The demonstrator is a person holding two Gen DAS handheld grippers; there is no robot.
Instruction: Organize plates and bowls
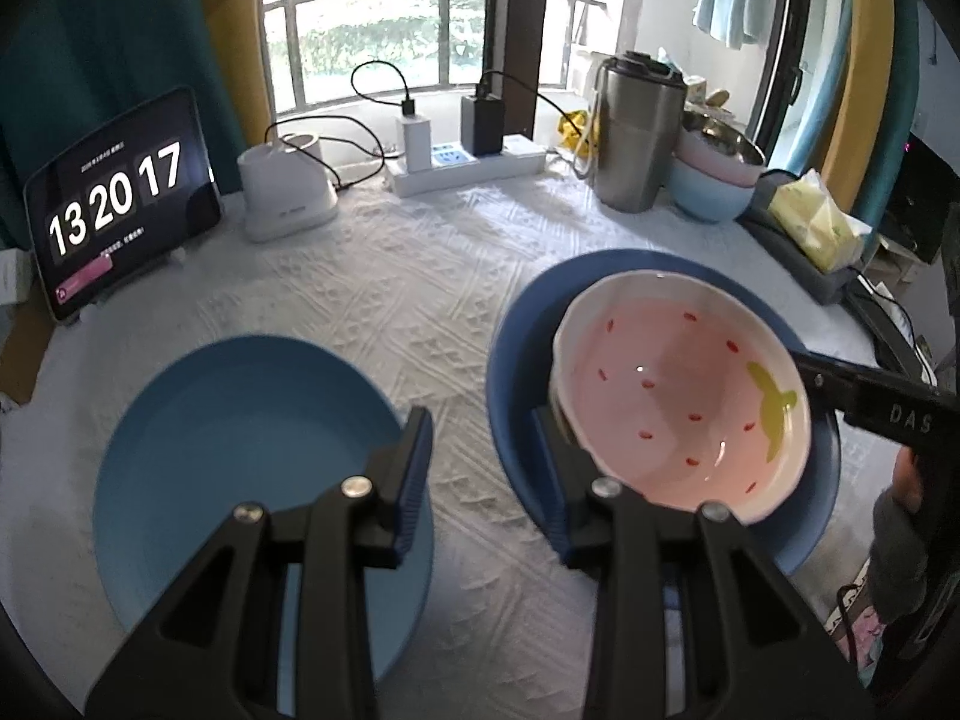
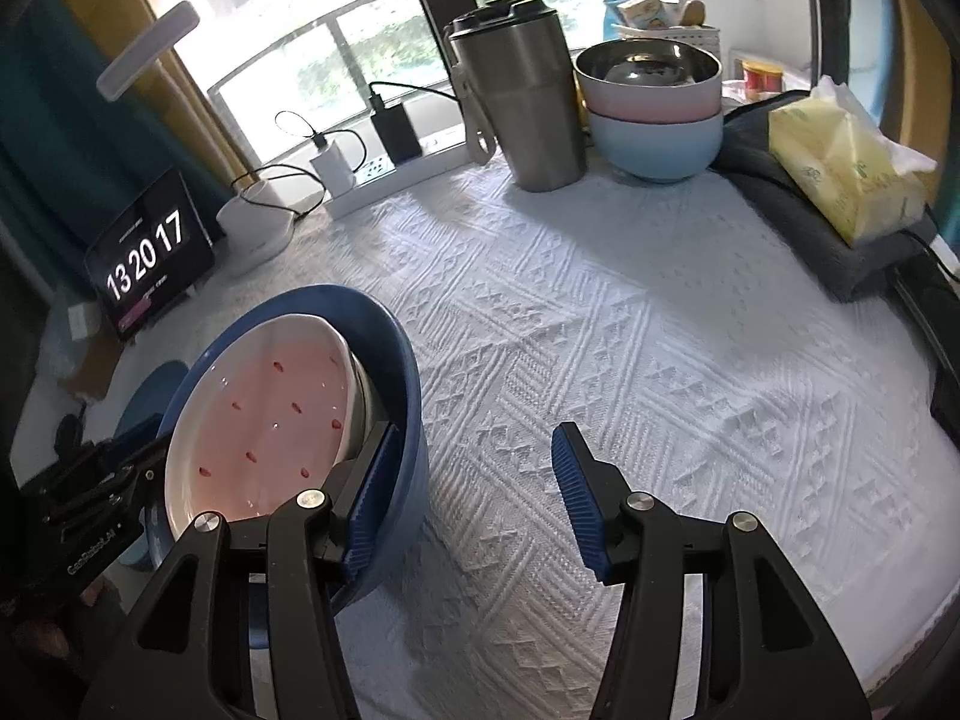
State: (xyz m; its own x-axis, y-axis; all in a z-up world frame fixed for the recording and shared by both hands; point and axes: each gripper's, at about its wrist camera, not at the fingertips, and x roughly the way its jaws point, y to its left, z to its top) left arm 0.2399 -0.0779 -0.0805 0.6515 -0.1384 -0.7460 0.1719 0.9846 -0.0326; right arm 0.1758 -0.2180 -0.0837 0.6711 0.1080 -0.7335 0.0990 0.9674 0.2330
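Your left tool [image 1: 483,462] stands part open over the cloth between the two blue pieces, its right finger [image 1: 549,480] down inside the blue bowl [image 1: 516,360] against the pink bowl [image 1: 678,390], pinching nothing that I can see. Your right tool [image 2: 474,510] is spread, with its left finger [image 2: 372,498] inside the blue bowl's near wall and the other finger over bare cloth, so the wall stands between them and is not squeezed. Pink bowl sits tilted in the blue one, toward the counter's [image 2: 660,360] near left in the right view. I judge it still needs seating: steady the blue wall, level the pink bowl gently, then draw both tools clear. Beside it lies the blue plate [image 1: 240,420]; the stacked bowls [image 2: 654,114] wait at the far edge.
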